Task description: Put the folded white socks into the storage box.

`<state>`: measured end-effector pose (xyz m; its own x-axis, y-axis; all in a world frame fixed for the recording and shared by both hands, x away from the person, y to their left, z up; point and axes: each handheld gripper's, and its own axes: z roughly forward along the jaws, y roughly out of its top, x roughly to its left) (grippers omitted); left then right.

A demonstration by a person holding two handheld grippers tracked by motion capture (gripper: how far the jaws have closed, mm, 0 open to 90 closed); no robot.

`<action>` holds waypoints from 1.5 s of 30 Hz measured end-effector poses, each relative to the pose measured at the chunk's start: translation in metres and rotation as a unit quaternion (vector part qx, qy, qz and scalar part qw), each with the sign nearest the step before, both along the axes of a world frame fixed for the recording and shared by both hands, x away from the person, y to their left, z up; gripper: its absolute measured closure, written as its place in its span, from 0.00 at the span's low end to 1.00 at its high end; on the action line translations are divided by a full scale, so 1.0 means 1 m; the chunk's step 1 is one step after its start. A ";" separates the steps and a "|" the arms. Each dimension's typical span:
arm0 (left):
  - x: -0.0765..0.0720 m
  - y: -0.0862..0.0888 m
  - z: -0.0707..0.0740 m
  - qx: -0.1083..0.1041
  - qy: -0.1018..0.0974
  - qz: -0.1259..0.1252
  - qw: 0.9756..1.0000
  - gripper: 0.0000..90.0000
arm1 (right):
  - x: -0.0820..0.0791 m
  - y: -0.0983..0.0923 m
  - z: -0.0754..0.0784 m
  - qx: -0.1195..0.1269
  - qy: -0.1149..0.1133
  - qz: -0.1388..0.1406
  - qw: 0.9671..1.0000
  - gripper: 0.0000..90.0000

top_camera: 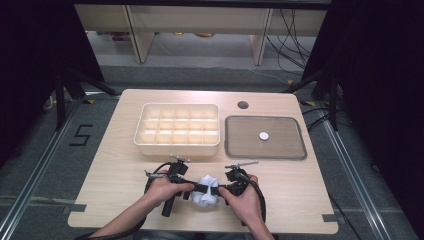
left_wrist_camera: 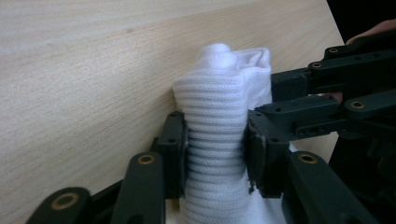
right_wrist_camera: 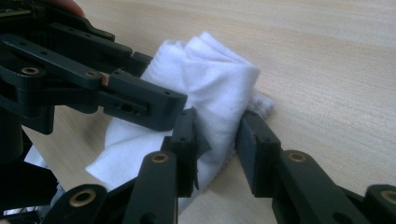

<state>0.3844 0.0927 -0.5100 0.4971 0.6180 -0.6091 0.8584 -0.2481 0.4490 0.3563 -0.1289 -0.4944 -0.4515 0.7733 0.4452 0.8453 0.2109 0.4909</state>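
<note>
While both grippers pinch white sock (top_camera: 206, 192), near table (top_camera: 125, 165) edge.

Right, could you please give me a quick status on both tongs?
Left tongs shut on white sock. Right tongs shut on it too. Sock bunched at table's near edge. Nothing obstructing.

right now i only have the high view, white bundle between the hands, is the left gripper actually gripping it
Observer: Yes. In the left gripper view the left gripper has both jaws pressed into a ribbed white sock.
Operator: and the right one
Observer: The right gripper has its jaws around a fold of the sock, closed on the cloth.
Operator: is the sock off the table
Observer: Cannot say for all of it; in the right gripper view its lower edge appears to rest on the table.
</note>
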 end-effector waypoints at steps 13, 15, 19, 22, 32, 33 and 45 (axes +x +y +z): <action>-0.005 -0.003 0.002 -0.007 -0.044 -0.020 0.999 0.80 | -0.005 -0.005 0.012 0.000 -0.026 0.008 1.000 0.66; -0.006 -0.003 0.002 -0.011 -0.047 -0.020 0.999 0.80 | -0.006 -0.007 0.015 0.008 -0.035 0.007 0.999 0.65; -0.010 -0.001 0.005 -0.010 -0.063 -0.023 0.998 0.81 | -0.007 -0.024 0.027 0.000 -0.077 -0.003 0.997 0.61; -0.014 0.002 0.011 -0.014 -0.086 -0.024 0.996 0.81 | -0.007 -0.036 0.029 -0.004 -0.092 -0.010 0.996 0.60; -0.023 0.026 0.032 -0.025 -0.136 -0.005 0.990 0.81 | -0.013 -0.060 0.018 -0.005 -0.122 -0.030 0.992 0.59; -0.024 0.029 0.034 -0.027 -0.141 -0.001 0.990 0.81 | -0.013 -0.062 0.016 -0.009 -0.125 -0.031 0.992 0.59; -0.017 0.065 0.060 -0.035 -0.187 0.052 0.980 0.81 | -0.015 -0.060 0.015 -0.011 -0.144 -0.029 0.989 0.59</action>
<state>0.3669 0.1577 -0.4503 0.6300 0.6403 -0.4393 0.6501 -0.1254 0.7494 0.3413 -0.1892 -0.4794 -0.5112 0.8102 0.2869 0.6821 0.1793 0.7089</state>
